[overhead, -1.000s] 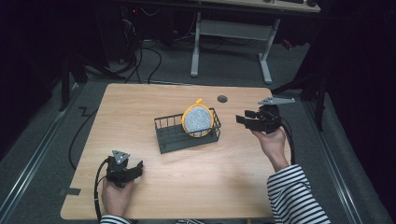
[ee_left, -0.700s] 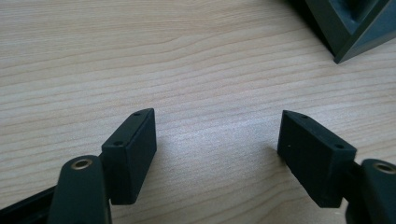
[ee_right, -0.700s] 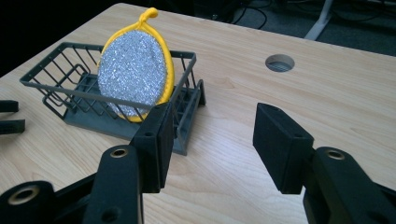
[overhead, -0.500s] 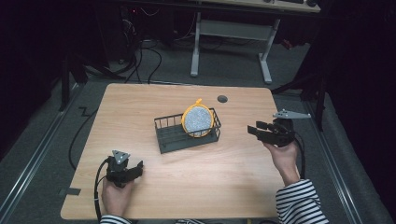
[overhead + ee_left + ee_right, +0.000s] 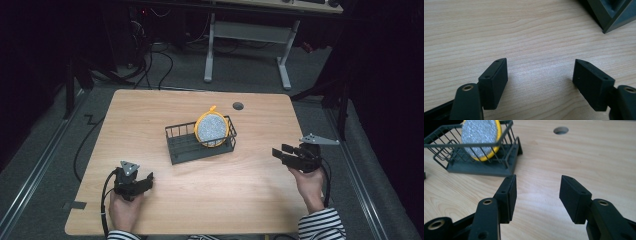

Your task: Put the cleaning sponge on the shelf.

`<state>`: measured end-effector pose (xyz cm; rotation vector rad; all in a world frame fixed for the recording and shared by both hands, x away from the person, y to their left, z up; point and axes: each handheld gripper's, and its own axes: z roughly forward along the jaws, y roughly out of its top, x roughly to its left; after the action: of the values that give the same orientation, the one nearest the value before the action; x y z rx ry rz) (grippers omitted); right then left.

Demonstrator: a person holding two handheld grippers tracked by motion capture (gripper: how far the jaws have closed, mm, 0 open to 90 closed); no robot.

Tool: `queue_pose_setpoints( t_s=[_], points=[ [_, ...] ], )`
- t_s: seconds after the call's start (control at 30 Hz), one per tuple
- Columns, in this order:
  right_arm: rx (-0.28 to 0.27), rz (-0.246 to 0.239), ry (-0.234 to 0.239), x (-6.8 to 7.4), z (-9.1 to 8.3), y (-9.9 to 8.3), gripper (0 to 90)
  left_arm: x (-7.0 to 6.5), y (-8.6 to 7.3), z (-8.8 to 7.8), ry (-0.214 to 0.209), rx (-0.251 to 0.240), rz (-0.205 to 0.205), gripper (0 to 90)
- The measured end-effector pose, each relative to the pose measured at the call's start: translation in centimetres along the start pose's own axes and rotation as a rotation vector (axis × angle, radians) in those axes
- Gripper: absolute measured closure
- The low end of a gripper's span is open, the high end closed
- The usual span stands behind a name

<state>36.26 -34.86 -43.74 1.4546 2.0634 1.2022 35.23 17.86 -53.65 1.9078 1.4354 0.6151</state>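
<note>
— Which step are you at?

— Both my grippers are empty, fingers apart. My left gripper [image 5: 134, 183] rests low on the bench [image 5: 250, 190] near me, with bare wood between its fingers [image 5: 495, 80]. My right gripper [image 5: 285, 156] hovers just above the bench, fingers [image 5: 507, 192] spread, nothing between them. Ahead of the right fingers and off to their left sits the dark wire basket [image 5: 200, 142], and the round scrubber [image 5: 212, 128], silvery with a yellow rim and a small loop on top, stands on edge inside it, leaning on the far-right wires. I judge the placing step done and my hands clear of it.

— And what does the next move call for?

— Little, I think: if the scrubber must come out, my right fingers go forward and left, over the basket rim, and close on the yellow edge.

— The surroundings?

— Pale wood grain; a round cable hole [image 5: 238, 106] beyond the basket. Past the bench, grey carpet, loose black cables [image 5: 150, 65], a white desk frame [image 5: 247, 40], all dim.
</note>
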Motion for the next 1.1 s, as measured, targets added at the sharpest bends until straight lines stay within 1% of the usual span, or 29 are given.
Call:
queue_pose_setpoints(
  t_s=[0.17, 0.33, 0.57, 0.63, 0.8, 0.83, 0.87, 1.0, 1.1],
  points=[
    [0.003, 0.037, -0.005, -0.6, 0.2, -1.9, 48.0, 0.0, 0.0, 0.0, 0.001, 0.002, 0.002, 28.9],
    [0.013, 0.058, -0.015, -0.9, 0.7, -3.5, 47.7, 0.0, 0.0, 0.0, 0.002, 0.002, 0.004, 28.9],
    [0.037, 0.069, -0.036, -1.0, 1.6, -5.4, 47.3, 0.0, 0.0, 0.0, 0.003, 0.002, 0.004, 28.9],
    [0.040, 0.063, -0.044, -1.0, 1.8, -5.8, 47.1, 0.0, 0.0, 0.0, 0.003, 0.002, 0.004, 29.0],
    [0.053, 0.072, -0.063, -1.0, 2.4, -6.9, 46.6, 0.0, 0.0, 0.0, 0.003, 0.002, 0.004, 29.0],
    [0.054, 0.064, -0.068, -1.0, 2.5, -7.0, 46.5, 0.0, 0.0, 0.0, 0.003, 0.002, 0.004, 29.0],
    [0.057, 0.068, -0.075, -1.0, 2.6, -7.2, 46.4, 0.0, 0.0, 0.0, 0.003, 0.002, 0.004, 29.0],
    [0.069, 0.047, -0.105, -0.9, 3.0, -7.9, 45.8, 0.0, 0.0, 0.0, 0.003, 0.002, 0.004, 29.0],
    [0.093, 0.024, -0.132, -0.7, 3.5, -8.4, 45.1, 0.0, 0.0, 0.0, 0.003, 0.002, 0.004, 29.0]
  ],
)
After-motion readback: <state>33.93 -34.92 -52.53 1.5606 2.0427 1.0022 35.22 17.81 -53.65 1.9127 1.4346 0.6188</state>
